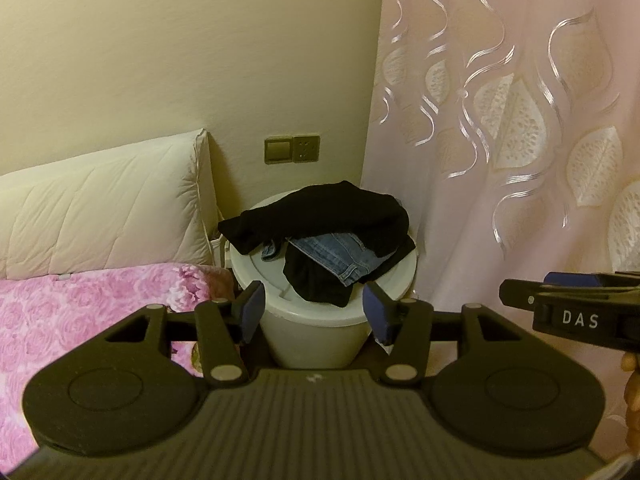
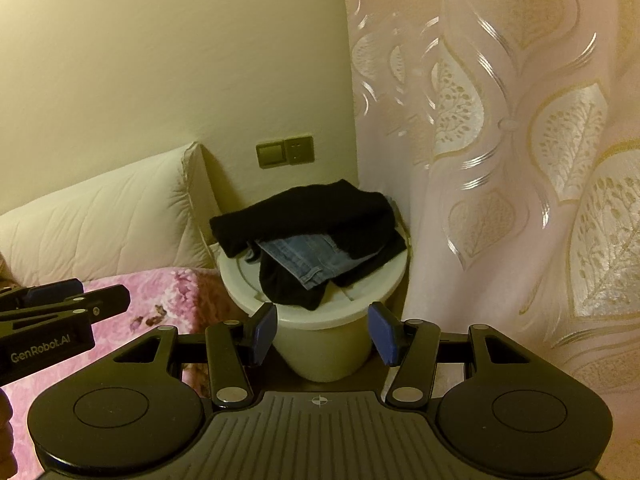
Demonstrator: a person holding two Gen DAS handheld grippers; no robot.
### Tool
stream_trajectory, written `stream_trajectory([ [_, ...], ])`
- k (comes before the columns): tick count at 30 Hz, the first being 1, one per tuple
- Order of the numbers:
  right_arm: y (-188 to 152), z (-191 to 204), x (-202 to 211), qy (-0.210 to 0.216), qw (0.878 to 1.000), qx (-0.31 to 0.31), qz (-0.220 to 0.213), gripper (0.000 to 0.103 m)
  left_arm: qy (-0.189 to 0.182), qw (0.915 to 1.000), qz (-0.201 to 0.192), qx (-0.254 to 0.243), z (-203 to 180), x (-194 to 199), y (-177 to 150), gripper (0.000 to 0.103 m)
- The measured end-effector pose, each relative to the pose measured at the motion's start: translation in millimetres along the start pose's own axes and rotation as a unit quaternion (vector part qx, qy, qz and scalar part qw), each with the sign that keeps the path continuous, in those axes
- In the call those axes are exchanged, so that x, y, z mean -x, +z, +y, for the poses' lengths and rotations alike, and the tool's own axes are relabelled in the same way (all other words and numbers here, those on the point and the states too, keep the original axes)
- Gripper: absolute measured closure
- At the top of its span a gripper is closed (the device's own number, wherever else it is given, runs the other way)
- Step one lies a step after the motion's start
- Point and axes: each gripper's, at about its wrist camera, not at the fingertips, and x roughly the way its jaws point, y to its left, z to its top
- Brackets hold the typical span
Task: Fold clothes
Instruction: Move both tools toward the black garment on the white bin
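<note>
Clothes: black knit garment [image 1: 320,208] piled on top of round white plastic lidded bin [image 1: 316,332], folded blue denim jeans [image 1: 336,254] poking out under it, toward the near side; more black fabric hangs over the bin lid front edge
Bin location: corner of room, between bed and curtain, against cream wall
Left claw [image 1: 314,312]: black frame, blue pads, jaws spread wide, nothing between them; pointing down toward the bin, short of the clothes, no contact
Right claw [image 2: 324,334]: same build, jaws apart, empty; aimed at the same bin, not touching clothes
Claws relative: side by side, right claw tip seen at right edge of left wrist view, left claw tip at left edge of right wrist view
Bed: pink rose-pattern fleece blanket [image 1: 92,304], left of bin; white quilted pillow [image 1: 100,216] leaning on wall behind it
Wall: olive-green switch and socket plate [image 1: 292,149] above bin
Curtain: pale pink with white leaf and silver swirl pattern [image 1: 520,120], right of bin
Person: fingers barely visible at lower right edge, left wrist view
</note>
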Motion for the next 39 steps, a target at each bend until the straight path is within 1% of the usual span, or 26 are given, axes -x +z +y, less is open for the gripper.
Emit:
stream_trajectory([
  [19, 2, 9, -17, 0.002, 1.000, -0.001, 0.005, 0.049, 0.004, 0.9999, 0.012, 0.007, 12, -11, 4, 0.053],
  [39, 10, 33, -49, 0.001, 1.000, 0.003, 0.006, 0.049, -0.007, 0.9995, 0.021, 0.022, 58, -30, 12, 0.053],
])
